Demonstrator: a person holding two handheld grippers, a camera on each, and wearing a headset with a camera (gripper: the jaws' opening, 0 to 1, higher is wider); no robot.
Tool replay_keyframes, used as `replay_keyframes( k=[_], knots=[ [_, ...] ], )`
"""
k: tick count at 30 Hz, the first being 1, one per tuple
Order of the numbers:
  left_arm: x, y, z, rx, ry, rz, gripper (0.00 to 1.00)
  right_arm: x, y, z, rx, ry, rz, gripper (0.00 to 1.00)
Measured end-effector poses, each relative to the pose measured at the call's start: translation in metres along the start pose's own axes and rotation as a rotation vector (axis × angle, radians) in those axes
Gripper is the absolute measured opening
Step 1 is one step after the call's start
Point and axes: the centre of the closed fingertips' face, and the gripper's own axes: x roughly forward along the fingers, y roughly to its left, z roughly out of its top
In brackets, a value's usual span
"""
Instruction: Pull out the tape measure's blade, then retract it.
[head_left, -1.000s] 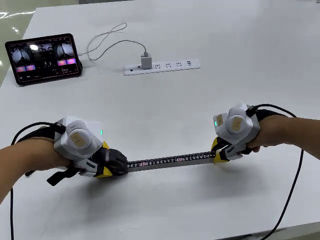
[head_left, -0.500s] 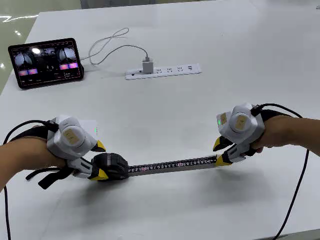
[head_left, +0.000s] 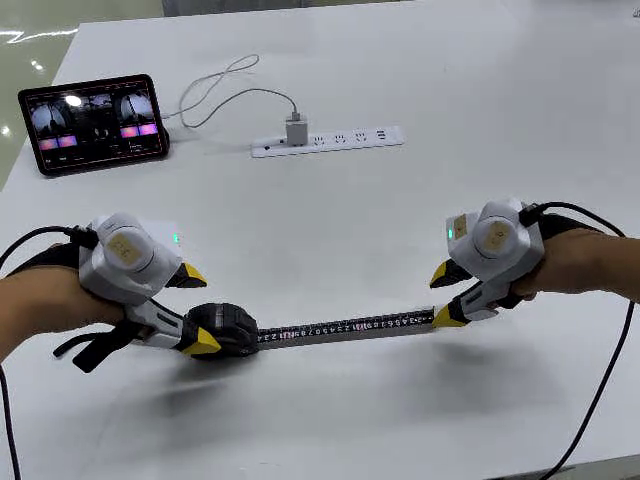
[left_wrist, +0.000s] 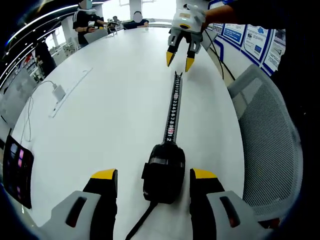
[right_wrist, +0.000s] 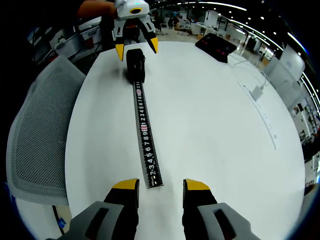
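**Both grippers let go of the tape**

Since half a second ago both grippers have opened: the left gripper no longer clamps the tape measure case, and the right gripper has released the blade.

The white table lies bare beyond the case and to both sides of it. Its near edge runs close behind the case, on the person's side, with a mesh chair past that edge.

The case sits on the table between the left gripper's spread jaws, with a gap on each side in the left gripper view. From the case the blade lies flat, drawn out toward the right gripper. Its tip rests just ahead of the gap between that gripper's parted jaws, apart from both.

Well beyond the case, near the far left corner, stands one tablet. One power strip lies far beyond the case, carrying one charger with a looped cable. There are two grippers and one tape measure.
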Motion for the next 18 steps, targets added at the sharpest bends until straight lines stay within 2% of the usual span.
replay_keyframes(
  k=[2, 6, 7, 9, 13, 18],
  knots=[
    [-0.001, 0.0, 0.001, -0.03, -0.015, 0.002, 0.58, -0.001, 0.002, 0.001, 0.017, -0.012, 0.003, 0.33],
    [-0.003, 0.001, 0.002, -0.044, -0.035, 0.021, 0.64, -0.003, 0.006, 0.003, 0.038, -0.03, -0.008, 0.35],
    [-0.005, 0.005, 0.002, -0.036, -0.036, 0.046, 0.64, -0.003, 0.007, 0.002, 0.044, -0.035, -0.011, 0.36],
    [-0.007, 0.009, 0.005, -0.04, -0.068, 0.067, 0.68, -0.003, 0.008, 0.001, 0.058, -0.043, -0.012, 0.4],
    [-0.014, 0.018, 0.008, -0.052, -0.099, 0.121, 0.77, -0.004, 0.011, -0.005, 0.115, -0.055, -0.008, 0.53],
    [-0.019, 0.026, 0.009, -0.094, -0.131, 0.161, 0.86, -0.006, 0.015, -0.004, 0.158, -0.091, -0.019, 0.58]
  ],
)
